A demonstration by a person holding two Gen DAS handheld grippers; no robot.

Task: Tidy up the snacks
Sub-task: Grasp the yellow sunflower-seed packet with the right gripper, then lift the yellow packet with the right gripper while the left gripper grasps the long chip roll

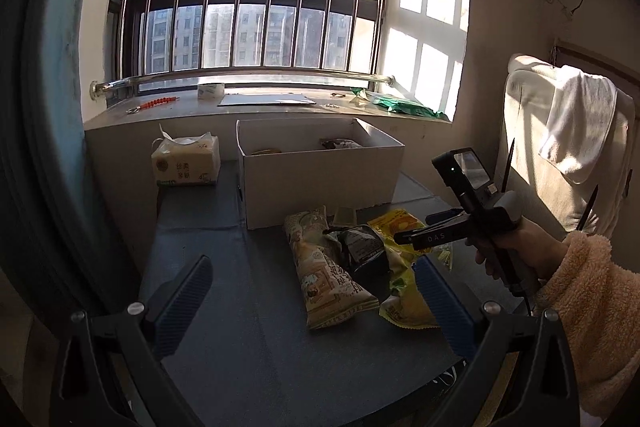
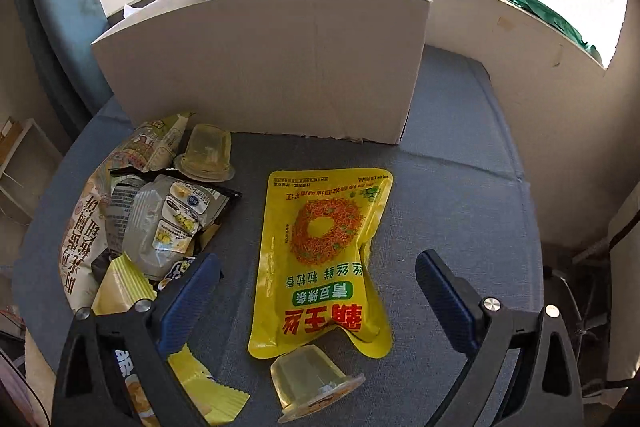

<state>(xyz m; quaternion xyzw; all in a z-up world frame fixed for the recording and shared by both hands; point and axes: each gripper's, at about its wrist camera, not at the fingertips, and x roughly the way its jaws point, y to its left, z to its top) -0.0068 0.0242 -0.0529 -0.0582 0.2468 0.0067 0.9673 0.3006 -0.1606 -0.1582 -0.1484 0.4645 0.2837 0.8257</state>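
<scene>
One yellow snack pouch (image 2: 320, 263) flat on the table's blue cover, long axis running from my right fingers (image 2: 318, 291) toward the white box (image 2: 260, 67); those fingers apart, straddling its near end, empty; my left fingers (image 1: 316, 291) apart, farther back

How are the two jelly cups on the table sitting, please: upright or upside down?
Both upside down. The jelly cup by the box rests on its wide rim; the near jelly cup also has its rim downward, though tilted.
</scene>
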